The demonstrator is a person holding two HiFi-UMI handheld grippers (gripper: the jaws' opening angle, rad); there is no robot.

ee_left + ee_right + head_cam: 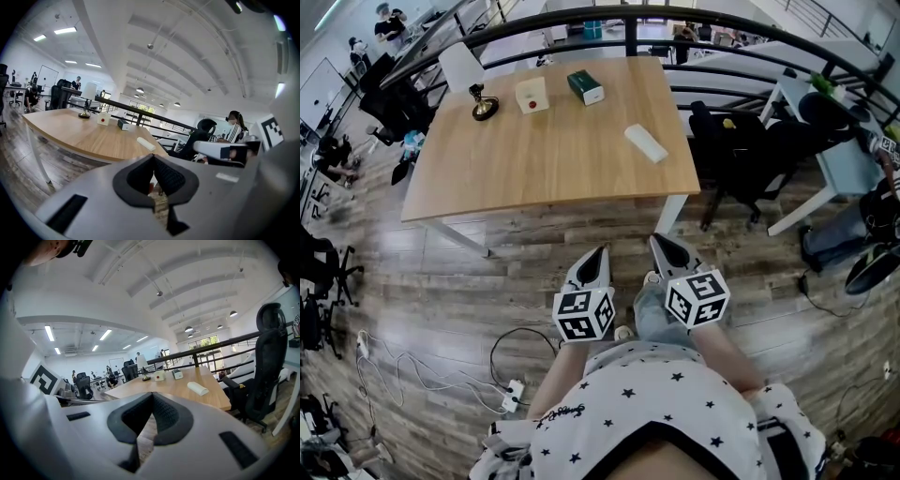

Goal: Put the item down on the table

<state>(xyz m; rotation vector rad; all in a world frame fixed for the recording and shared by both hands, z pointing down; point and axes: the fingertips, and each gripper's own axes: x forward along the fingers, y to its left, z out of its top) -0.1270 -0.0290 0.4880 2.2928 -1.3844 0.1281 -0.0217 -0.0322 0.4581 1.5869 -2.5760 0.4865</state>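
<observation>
Head view: the left gripper (pixel 600 255) and right gripper (pixel 660 242) hang side by side close to the body, over the wood floor (pixel 441 291). Both point at the near edge of the bench (pixel 534 169), and nothing is in their jaws. The nearest thing, a white oblong block (pixel 646 143), already lies on the bench's right part. Its long axis runs from far left to near right, and it is nearer the right gripper. A green box (pixel 585 86) and a white box with a red dot (pixel 532 95) sit at the far edge.

Left gripper view: the left gripper (pixel 153 157) has its jaws together at the tips and empty; the block (pixel 146 144) is well ahead.

Right gripper view: the right gripper (pixel 152 394) has its jaws closed on nothing; the block (pixel 197 388) lies ahead and to the right.
</observation>
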